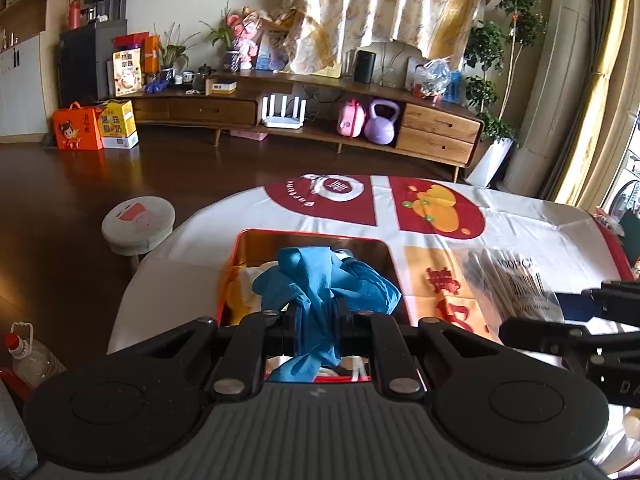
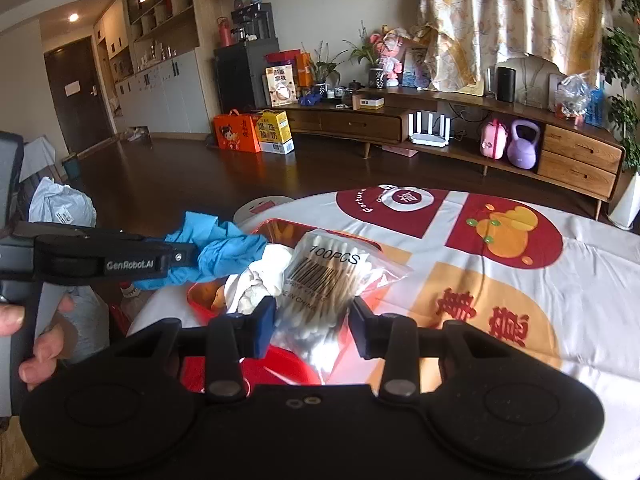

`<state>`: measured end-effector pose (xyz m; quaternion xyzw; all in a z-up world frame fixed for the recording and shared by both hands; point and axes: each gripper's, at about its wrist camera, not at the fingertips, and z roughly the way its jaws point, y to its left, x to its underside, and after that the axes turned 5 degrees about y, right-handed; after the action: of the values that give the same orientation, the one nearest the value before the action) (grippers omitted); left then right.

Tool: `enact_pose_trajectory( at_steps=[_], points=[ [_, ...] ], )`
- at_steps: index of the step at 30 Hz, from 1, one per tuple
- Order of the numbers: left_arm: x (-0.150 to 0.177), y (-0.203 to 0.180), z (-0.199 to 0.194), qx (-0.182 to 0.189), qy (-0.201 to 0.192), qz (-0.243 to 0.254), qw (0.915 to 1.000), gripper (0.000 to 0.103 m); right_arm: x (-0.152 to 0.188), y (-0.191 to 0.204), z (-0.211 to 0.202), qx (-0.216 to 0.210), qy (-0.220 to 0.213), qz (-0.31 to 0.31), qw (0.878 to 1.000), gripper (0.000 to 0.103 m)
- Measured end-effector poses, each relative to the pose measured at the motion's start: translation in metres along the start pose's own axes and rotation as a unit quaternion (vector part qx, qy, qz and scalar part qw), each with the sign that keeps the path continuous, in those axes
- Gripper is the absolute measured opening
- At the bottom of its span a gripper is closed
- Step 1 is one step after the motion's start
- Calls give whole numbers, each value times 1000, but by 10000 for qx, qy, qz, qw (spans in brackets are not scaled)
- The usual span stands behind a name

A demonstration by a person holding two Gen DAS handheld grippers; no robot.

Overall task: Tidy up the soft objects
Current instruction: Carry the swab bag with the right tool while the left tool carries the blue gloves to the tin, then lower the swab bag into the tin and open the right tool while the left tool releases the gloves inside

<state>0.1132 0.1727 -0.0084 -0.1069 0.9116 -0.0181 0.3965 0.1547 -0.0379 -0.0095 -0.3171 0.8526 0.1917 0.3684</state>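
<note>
My left gripper is shut on a crumpled blue glove, held above a red tin box on the table. In the right wrist view the blue glove hangs from that gripper at the left, over the red tin box, which holds a white cloth and something orange. My right gripper is shut on a clear bag of cotton swabs, lifted near the tin. The same bag of cotton swabs shows at the right in the left wrist view.
The table wears a white cloth with red and orange prints. A round grey stool stands left of the table. A plastic bottle sits on the floor. A person's hand grips the left tool. A wooden sideboard lines the far wall.
</note>
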Motion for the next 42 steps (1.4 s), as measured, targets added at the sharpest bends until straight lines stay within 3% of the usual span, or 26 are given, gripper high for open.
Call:
enact_pose_trajectory(
  at_steps=[11,22,32,42],
  points=[
    [5,22,38,-153,161,-12,9998,14,-17,4,66,-36,339,-174,9993,38],
    [6,25,76,-65,307,-55,9995,14,-21,2,118,-53,663,-188,9976,39],
    [5,29,108,-26,595,-5,9982,14,-17,3,138,-75,820,-281,9962,41],
    [5,35,106,21,705,-166,9974,17,-16,5,136,47,881,-259,9958,46]
  ],
)
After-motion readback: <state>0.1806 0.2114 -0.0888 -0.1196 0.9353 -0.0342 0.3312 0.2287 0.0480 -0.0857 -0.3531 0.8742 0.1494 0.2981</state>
